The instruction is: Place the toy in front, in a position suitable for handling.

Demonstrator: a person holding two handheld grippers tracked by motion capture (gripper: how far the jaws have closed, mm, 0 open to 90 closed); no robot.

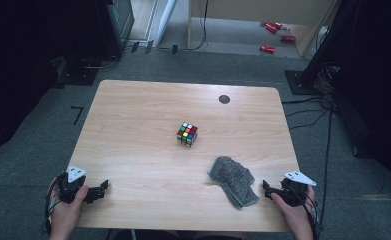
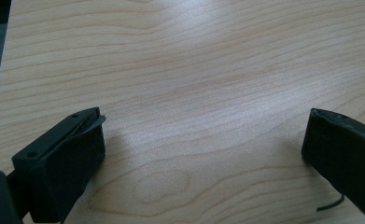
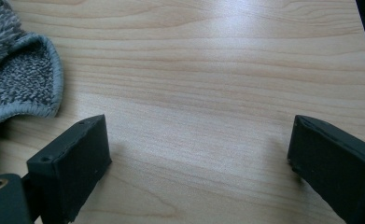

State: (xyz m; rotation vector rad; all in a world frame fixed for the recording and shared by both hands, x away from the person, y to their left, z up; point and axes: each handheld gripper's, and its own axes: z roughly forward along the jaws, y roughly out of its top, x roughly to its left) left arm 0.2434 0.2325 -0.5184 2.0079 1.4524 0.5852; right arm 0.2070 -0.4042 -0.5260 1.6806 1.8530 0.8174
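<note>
left gripper (image 1: 101,189): jaws wide apart, nothing between (bare table (image 1: 148,150))
right gripper (image 1: 266,188): released, just beside grey cloth (image 1: 233,180)
cube (image 1: 187,134): mid-table, untouched

The table (image 1: 133,150) is pale wood with fine wavy grain and has a small black round disc (image 1: 224,99) at its far edge. The puzzle cube (image 1: 187,134) on it has black edges and stickers in white, red, yellow, green and blue. The knitted cloth (image 1: 233,180) nearer than the cube is speckled grey and white, with a plain light-grey hem. Both grippers' jaws are matt black.
</note>
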